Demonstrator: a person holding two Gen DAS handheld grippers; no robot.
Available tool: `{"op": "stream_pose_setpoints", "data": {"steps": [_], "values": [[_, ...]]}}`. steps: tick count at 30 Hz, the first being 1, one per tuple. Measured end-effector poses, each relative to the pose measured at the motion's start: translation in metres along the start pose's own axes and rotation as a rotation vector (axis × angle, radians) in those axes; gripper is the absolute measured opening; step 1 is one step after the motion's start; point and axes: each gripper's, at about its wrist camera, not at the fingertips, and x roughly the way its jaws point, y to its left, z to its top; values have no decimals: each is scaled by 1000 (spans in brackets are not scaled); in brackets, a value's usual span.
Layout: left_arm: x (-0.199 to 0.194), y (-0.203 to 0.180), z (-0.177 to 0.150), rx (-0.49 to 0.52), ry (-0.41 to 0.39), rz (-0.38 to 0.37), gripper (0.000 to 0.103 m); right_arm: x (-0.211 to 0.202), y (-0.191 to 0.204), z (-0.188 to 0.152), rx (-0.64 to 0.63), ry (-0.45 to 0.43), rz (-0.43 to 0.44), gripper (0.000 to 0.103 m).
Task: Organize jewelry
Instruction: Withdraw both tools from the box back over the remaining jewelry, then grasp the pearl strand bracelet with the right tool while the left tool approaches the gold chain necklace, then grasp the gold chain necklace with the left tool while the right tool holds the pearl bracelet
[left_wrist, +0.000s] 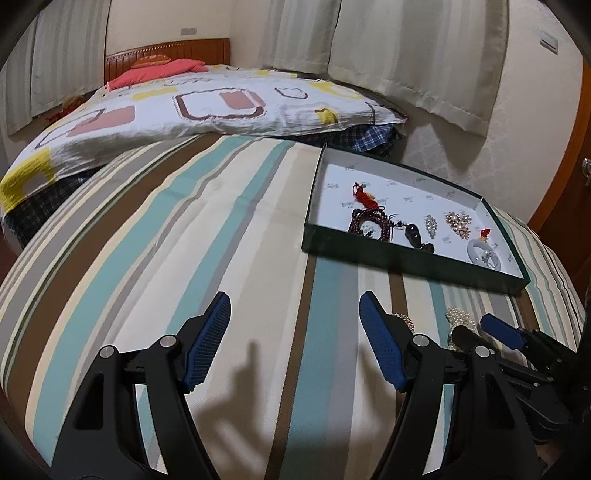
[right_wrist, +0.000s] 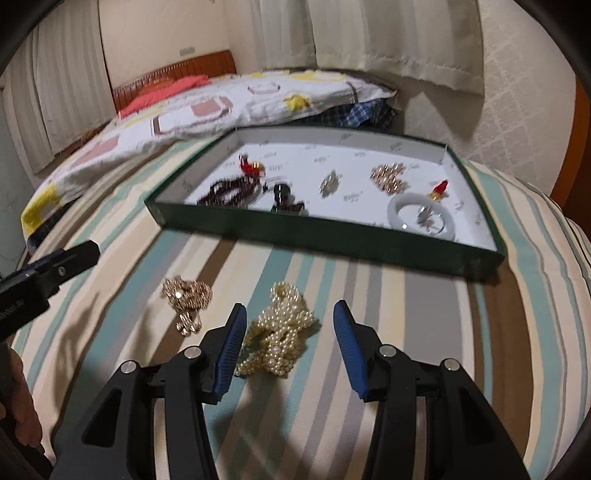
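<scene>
- Right wrist view: the right gripper (right_wrist: 288, 343) is seen nearest, its blue pads parted with a heap of pearl strands (right_wrist: 279, 334) lying between them on the striped bedcover (right_wrist: 424, 332); the left pad is just beside the pearls, and no grip is seen.
- A gold brooch (right_wrist: 186, 297) is found just left of the pearls, apart from them, on the same cover.
- The left gripper (left_wrist: 295, 339) is shown in its own view with pads held wide and nothing between them, only bare striped cloth below.
- Beyond the loose pieces, a green tray (right_wrist: 332, 236) with a white lining is set on the bedcover toward its right edge.
- Inside the tray, a white bangle (right_wrist: 397, 214) is placed at the near right corner, dark red beads (right_wrist: 221, 194) toward the near left, a dark pendant (right_wrist: 282, 192) and a silver brooch (right_wrist: 330, 183) between, and a rose-gold cluster (right_wrist: 388, 176) farther right.
- Farther off, a patterned quilt (right_wrist: 207, 107) and a wooden headboard (right_wrist: 177, 72) are seen.
</scene>
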Motion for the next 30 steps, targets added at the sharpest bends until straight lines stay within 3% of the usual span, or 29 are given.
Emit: {"op": "stream_pose_setpoints", "data": {"steps": [4, 7, 10, 21, 30], "values": [[2, -8, -5, 20, 9, -12, 70, 2, -3, -3, 6, 25, 19, 46], [5, -19, -8, 41, 23, -26, 70, 1, -5, -4, 1, 27, 29, 28], [8, -28, -12, 57, 40, -43, 70, -1, -10, -5, 8, 27, 43, 21], [28, -62, -18, 111, 96, -89, 70, -26, -51, -5, 57, -27, -4, 20], [46, -76, -18, 136, 134, -74, 64, -30, -81, -8, 117, -39, -12, 20]]}}
